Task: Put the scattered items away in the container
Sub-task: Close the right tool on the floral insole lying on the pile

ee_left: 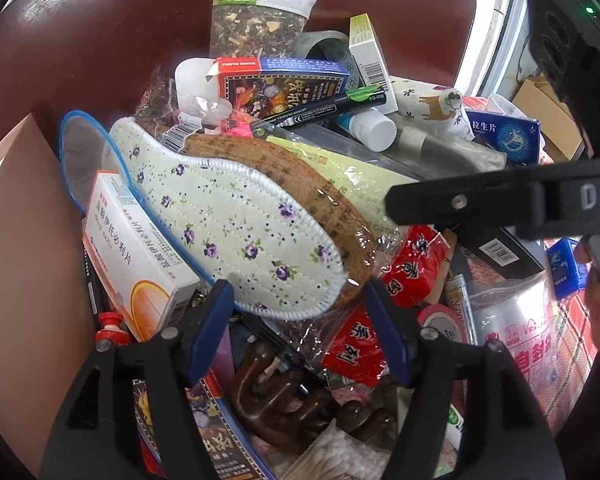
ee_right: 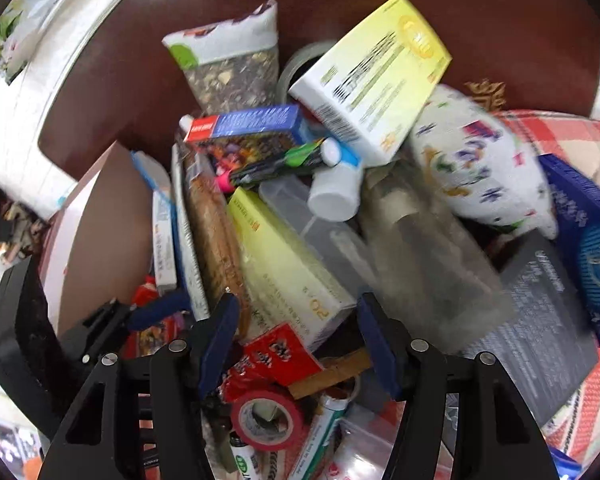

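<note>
Hovering over the heap, the left tool (ee_left: 300,328) stands with its blue pads spread wide and nothing between them; the rounded end of a floral insole (ee_left: 236,224) in clear wrap lies just ahead of the gap, slanting up and away to the left. Beneath the pads sit a brown wooden comb (ee_left: 296,400) and a red packet (ee_left: 412,268). To the left, a white and orange medicine box (ee_left: 136,248) leans against the container's tan cardboard wall (ee_left: 24,264), leaving almost no room on that side.

The right tool (ee_right: 296,340) is likewise wide and empty, poised above a red packet (ee_right: 276,356) and a roll of red tape (ee_right: 266,416). Just beyond it a pale yellow box (ee_right: 284,268) lies lengthwise, and a grey booklet (ee_right: 540,312) slopes off to the right. Farther out, a larger yellow and white box (ee_right: 376,76) tilts on top of the pile beside a white patterned pouch (ee_right: 480,168). A bag of dried herbs (ee_right: 232,56) stands at the far edge against the dark red chair back (ee_right: 500,20). Everything is packed tight, touching and overlapping, with the only open space above the heap.
</note>
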The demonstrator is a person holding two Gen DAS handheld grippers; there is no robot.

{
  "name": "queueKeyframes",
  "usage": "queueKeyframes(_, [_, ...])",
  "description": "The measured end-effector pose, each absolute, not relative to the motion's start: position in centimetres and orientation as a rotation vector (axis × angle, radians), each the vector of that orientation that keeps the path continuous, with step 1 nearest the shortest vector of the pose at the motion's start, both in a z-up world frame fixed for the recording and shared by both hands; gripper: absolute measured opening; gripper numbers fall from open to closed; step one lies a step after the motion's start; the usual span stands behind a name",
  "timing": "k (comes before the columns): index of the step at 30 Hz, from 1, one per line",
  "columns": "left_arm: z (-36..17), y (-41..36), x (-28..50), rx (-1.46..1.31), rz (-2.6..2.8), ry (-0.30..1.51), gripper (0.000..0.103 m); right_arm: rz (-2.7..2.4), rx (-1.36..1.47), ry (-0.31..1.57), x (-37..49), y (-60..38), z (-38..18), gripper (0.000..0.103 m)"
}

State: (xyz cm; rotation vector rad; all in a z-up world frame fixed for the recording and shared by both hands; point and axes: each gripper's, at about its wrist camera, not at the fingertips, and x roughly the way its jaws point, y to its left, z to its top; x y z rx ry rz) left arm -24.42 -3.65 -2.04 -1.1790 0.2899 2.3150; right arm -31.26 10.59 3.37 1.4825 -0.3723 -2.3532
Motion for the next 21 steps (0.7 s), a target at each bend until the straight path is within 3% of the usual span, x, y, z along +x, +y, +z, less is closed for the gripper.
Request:
queueKeyframes(1, [-2.1, -3.8, -24.4, -1.179, 2.316, 0.29, 0.069, -2.363, 1.475, -0.364, -31.4, 10.5, 3.2, 0.063])
queueKeyframes(3, [-2.1, -4.8, -24.4, -1.179, 2.314, 0.282, 0.069, -2.356, 1.452, -0.383, -31.8, 10.4, 2.8, 0.075])
queueKeyframes(11, [-2.1, -5.9, -24.6, -1.175, 2.318, 0.26, 0.069, -2.378, 1.374, -0.339, -32.4, 9.6, 2.8, 0.09])
queueKeyframes(13, [-2.1, -6.4, -24.8, -1.171, 2.327, 0.236, 0.071, -2.316, 1.352, -0.37, -32.3, 9.1, 3.0, 0.09])
queueKeyframes(14, [-2.0, -6.8, -24.9, -1.152, 2.331, 0.216, 0.071, -2.242, 1.324, -0.418, -32.2, 8.9, 3.3, 0.086])
queueKeyframes(21, [-2.8, -8.4, -26.3, -1.162, 2.35, 0.187, 0.071, -2.072, 1.371, -0.558, -34.6, 8.8, 0.2, 0.085])
